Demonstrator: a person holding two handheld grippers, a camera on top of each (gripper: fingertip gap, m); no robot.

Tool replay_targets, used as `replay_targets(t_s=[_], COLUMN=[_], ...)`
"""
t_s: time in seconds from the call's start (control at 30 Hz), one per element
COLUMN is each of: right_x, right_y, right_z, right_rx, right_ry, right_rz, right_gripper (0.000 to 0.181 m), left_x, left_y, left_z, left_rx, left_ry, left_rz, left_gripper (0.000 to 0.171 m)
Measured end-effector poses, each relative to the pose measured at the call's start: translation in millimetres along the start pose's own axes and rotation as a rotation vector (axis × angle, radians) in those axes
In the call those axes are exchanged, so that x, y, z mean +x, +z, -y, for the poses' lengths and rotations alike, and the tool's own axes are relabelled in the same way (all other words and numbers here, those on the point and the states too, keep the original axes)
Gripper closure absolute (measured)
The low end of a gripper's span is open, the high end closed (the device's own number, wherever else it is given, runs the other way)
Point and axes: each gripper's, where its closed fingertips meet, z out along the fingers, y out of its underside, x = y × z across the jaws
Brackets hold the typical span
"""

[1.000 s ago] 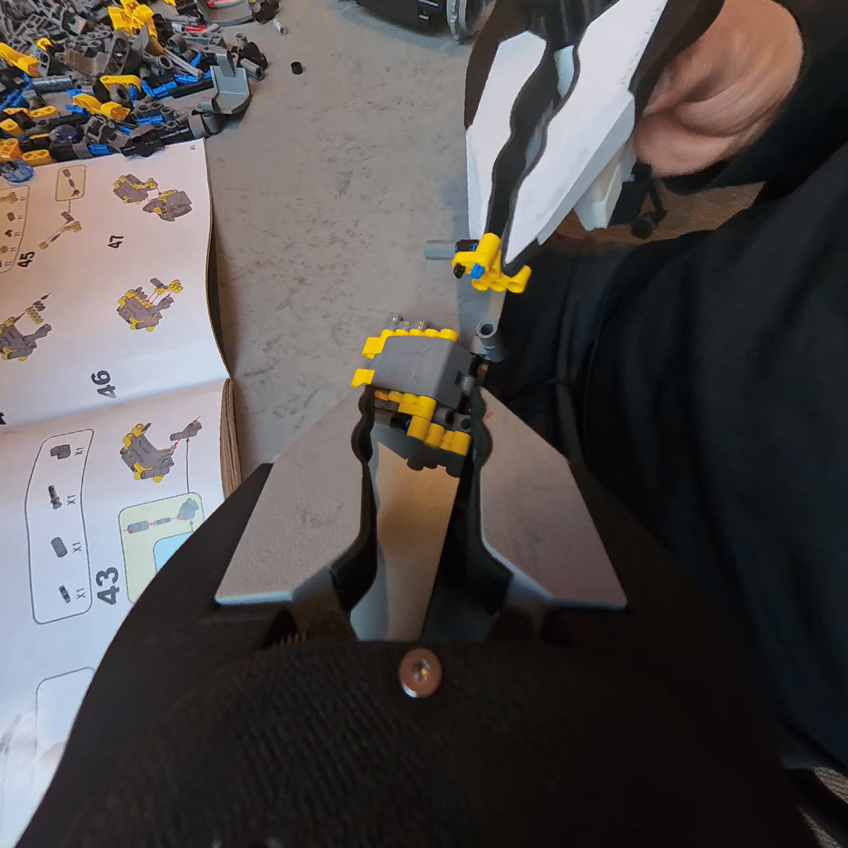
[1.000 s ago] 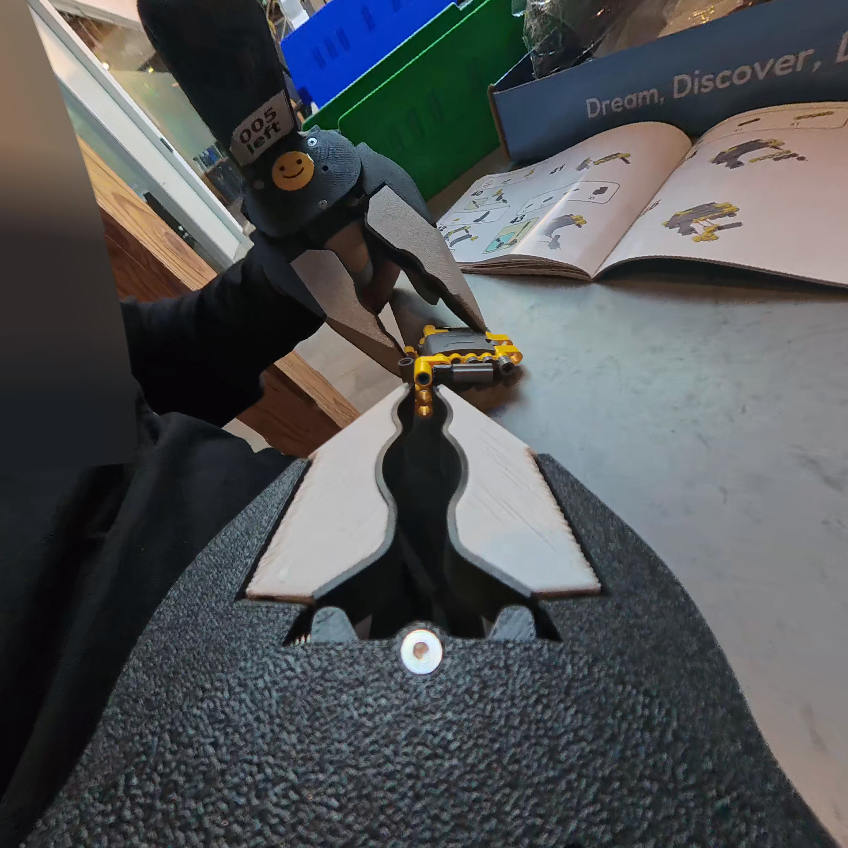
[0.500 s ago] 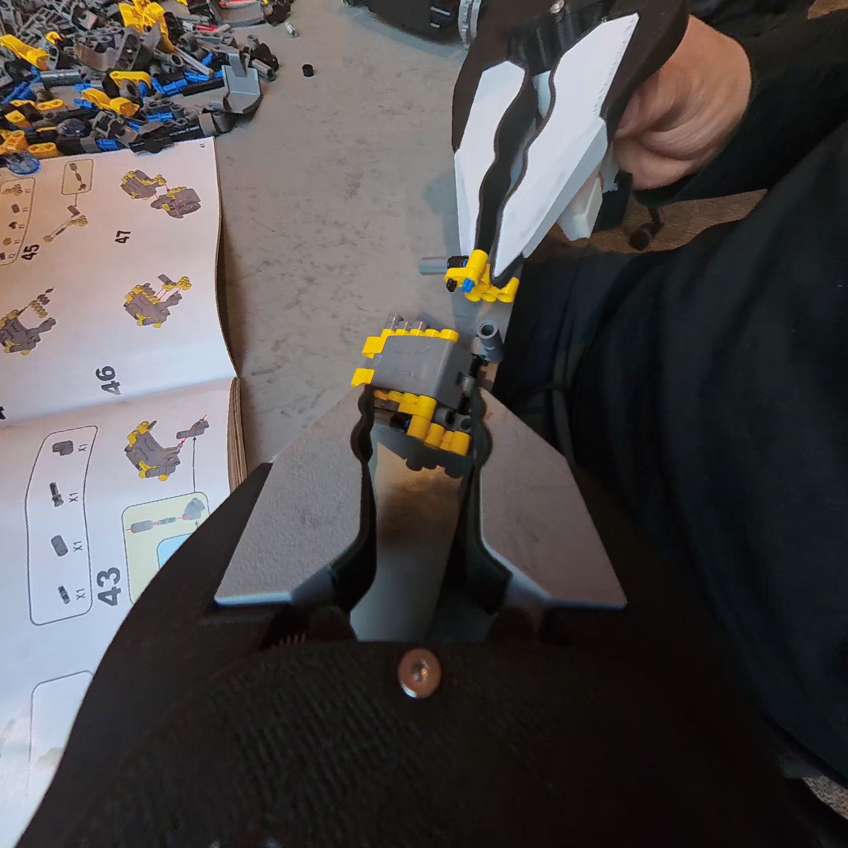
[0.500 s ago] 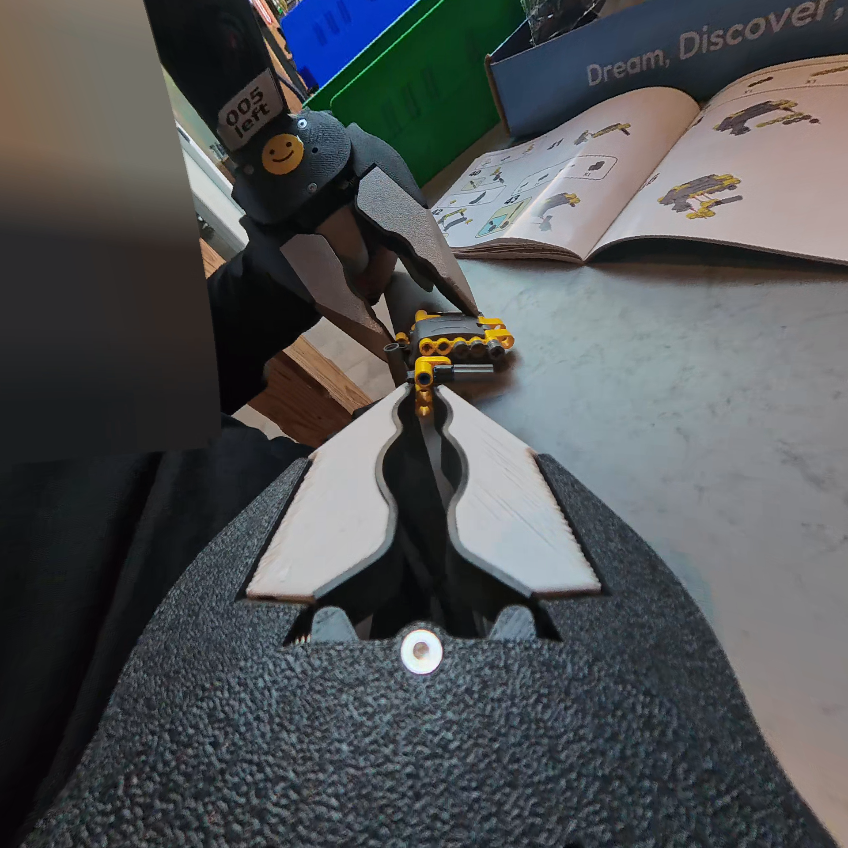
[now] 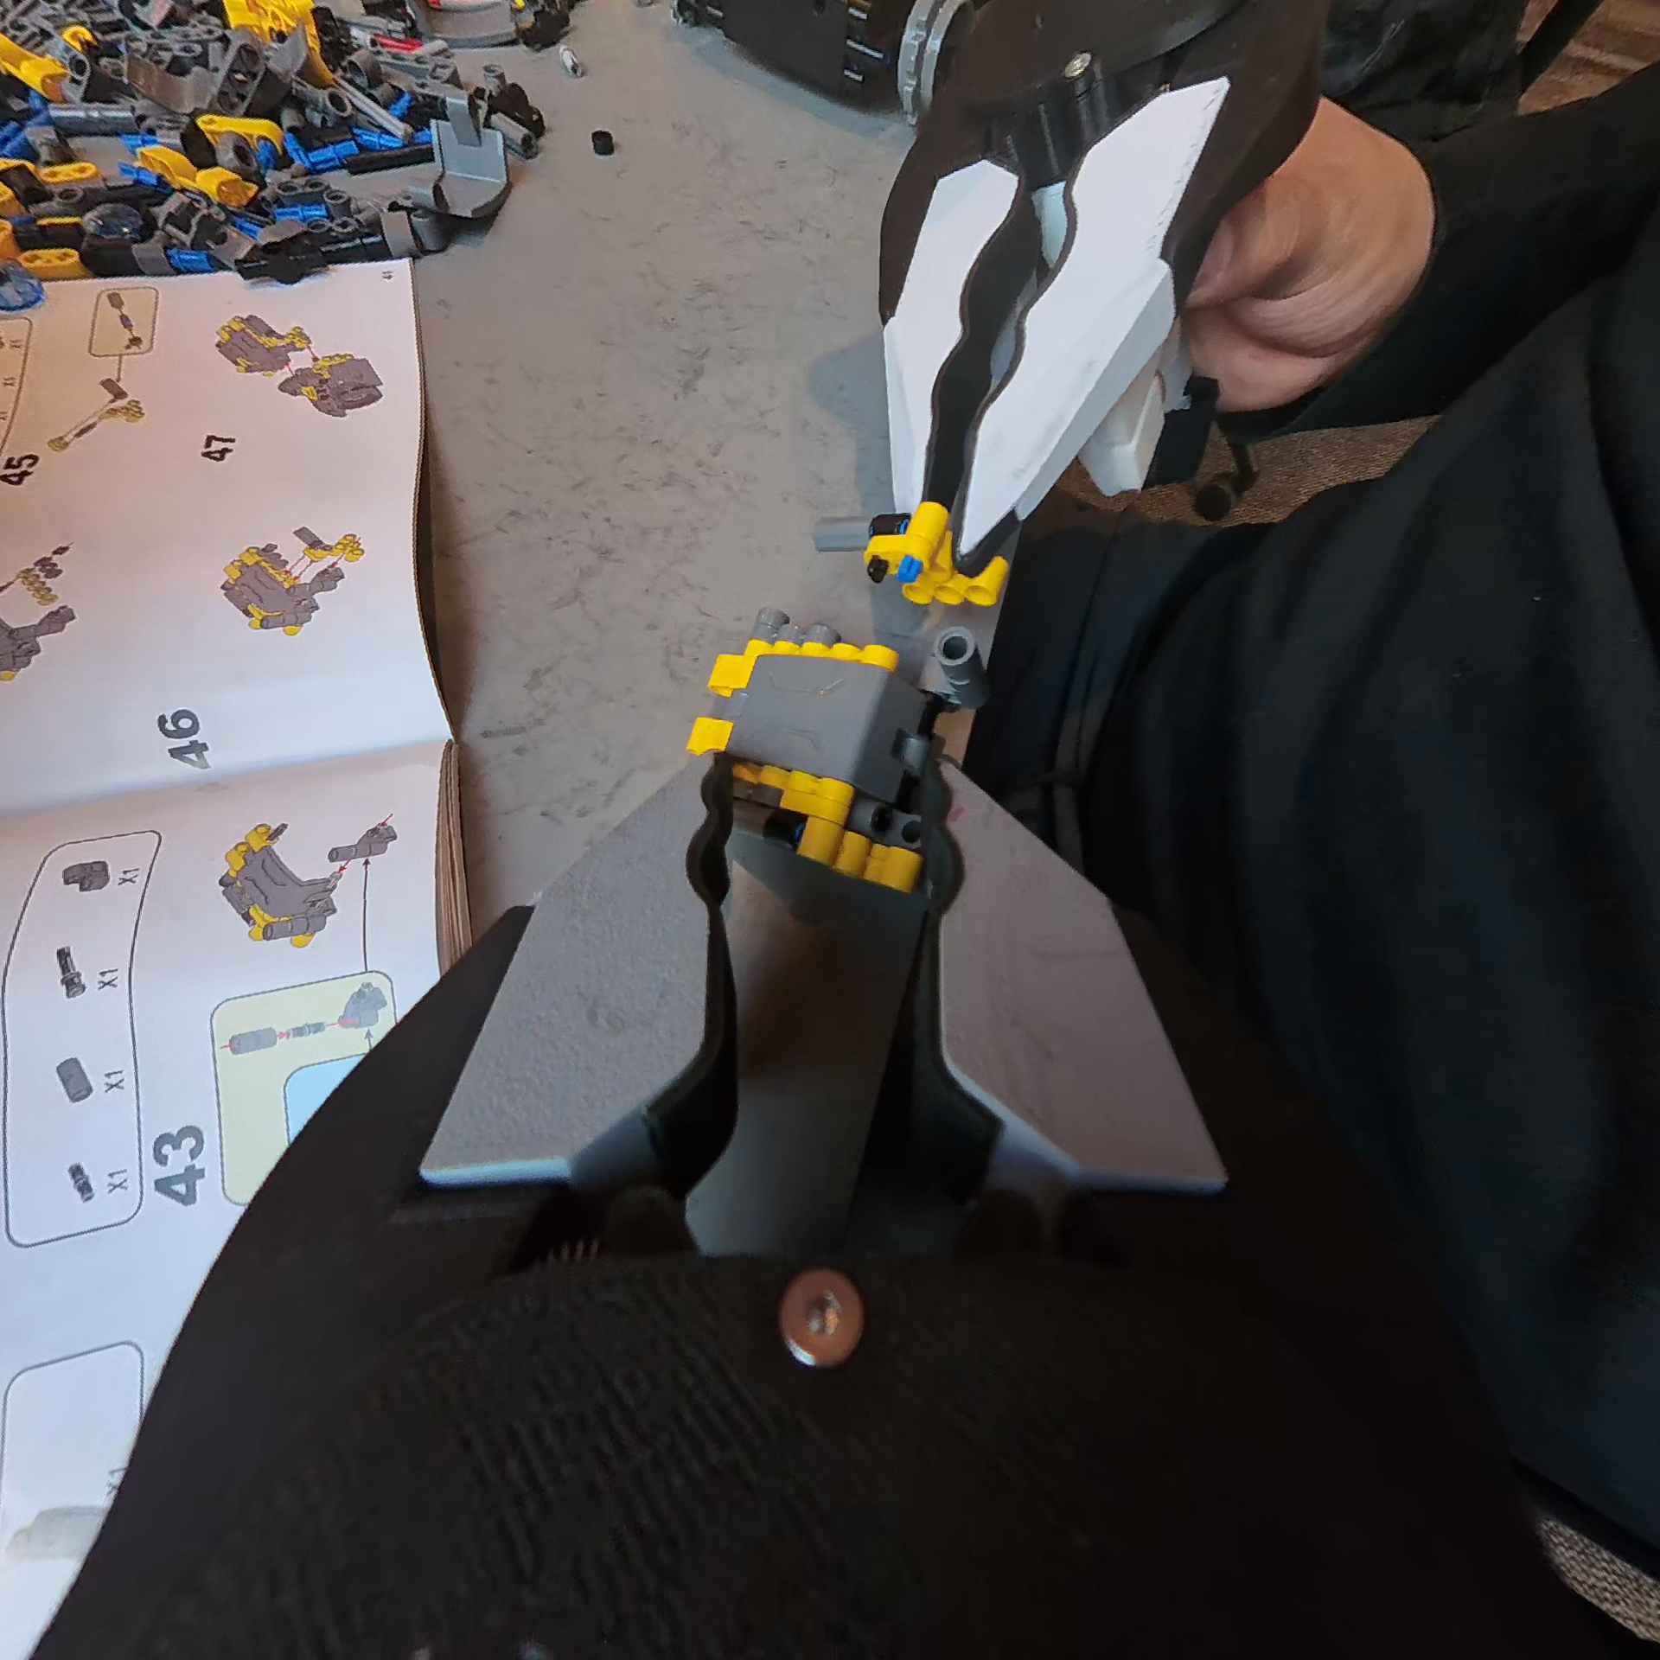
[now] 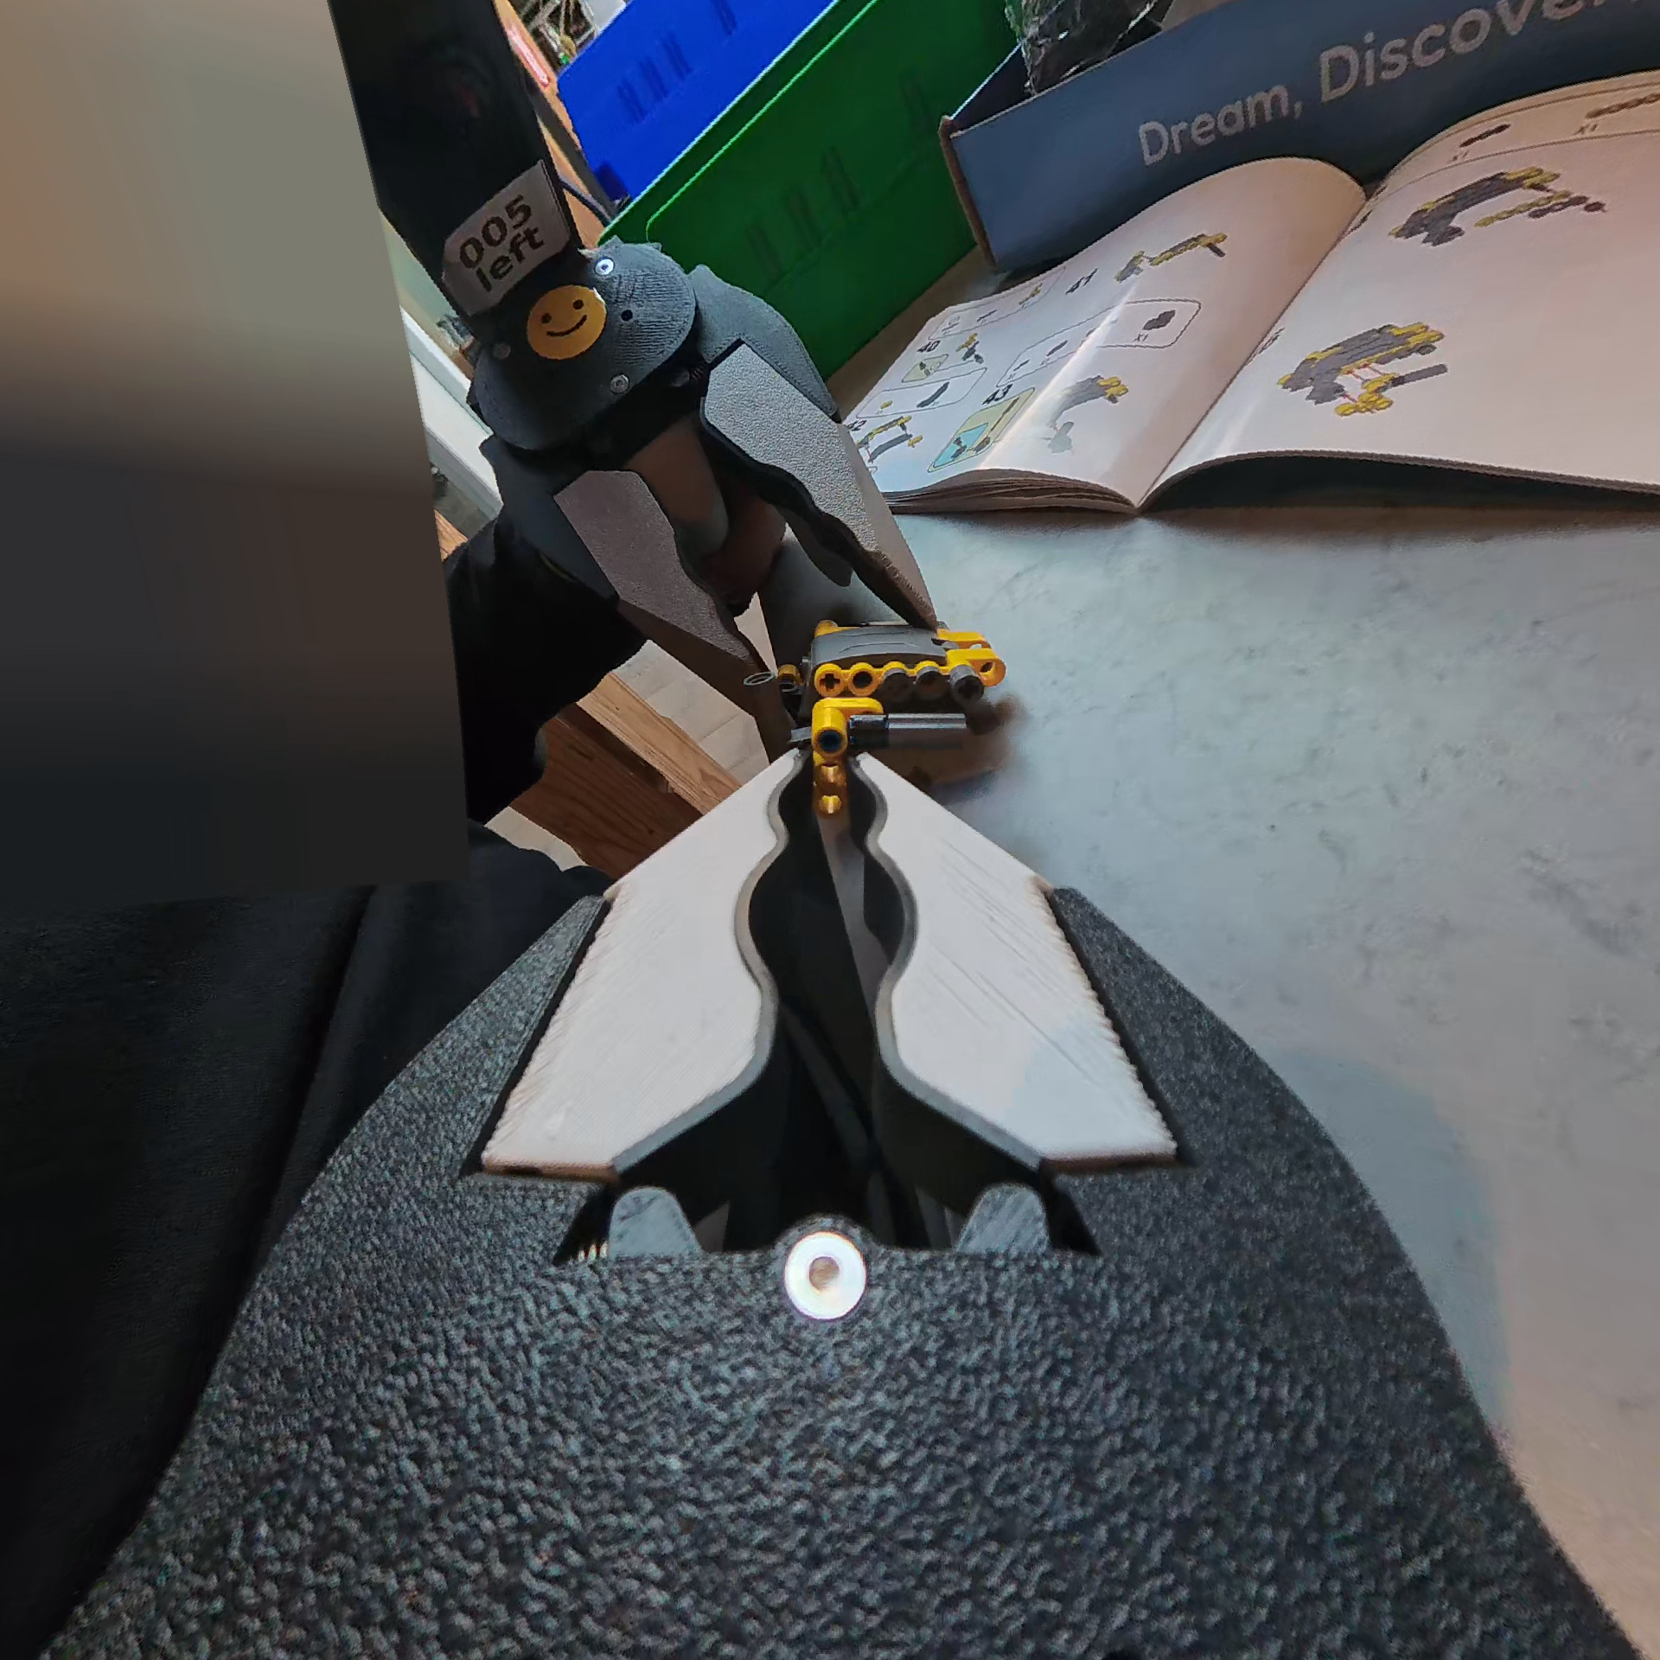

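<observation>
Left wrist view: the left gripper (image 5: 813, 808) pinches a grey and yellow brick block (image 5: 813, 728) at the near edge of the table (image 5: 629, 404). Just beyond the block, the right gripper (image 5: 943, 539) is pressed together on a small yellow piece (image 5: 934, 561), apart from the block. An open booklet (image 5: 207, 584) lies left of the block, loose bricks (image 5: 225, 135) beyond it.

Right wrist view: the small yellow piece (image 6: 831, 746), with its dark pin, sits just below the block (image 6: 889, 665). Joining them well likely needs the pin lined up with a hole and the block held steady.
</observation>
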Motion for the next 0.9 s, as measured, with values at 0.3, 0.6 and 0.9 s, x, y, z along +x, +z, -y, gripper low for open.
replay_targets(t_s=[0.3, 0.6, 0.9], right_x=[0, -12, -12], right_y=[0, -12, -15], right_z=[1, 14, 18], right_rx=[0.001, 0.084, 0.106], right_ry=[0.017, 0.075, 0.112], right_rz=[0.009, 0.122, 0.142], right_gripper=[0.175, 0.175, 0.176], left_x=[0, -1, -4], left_y=[0, -1, -1], left_z=[0, 0, 0], left_rx=[0.004, 0.008, 0.013], left_ry=[-0.012, -0.034, -0.016], left_rz=[-0.008, -0.013, 0.027], left_gripper=[0.133, 0.133, 0.133])
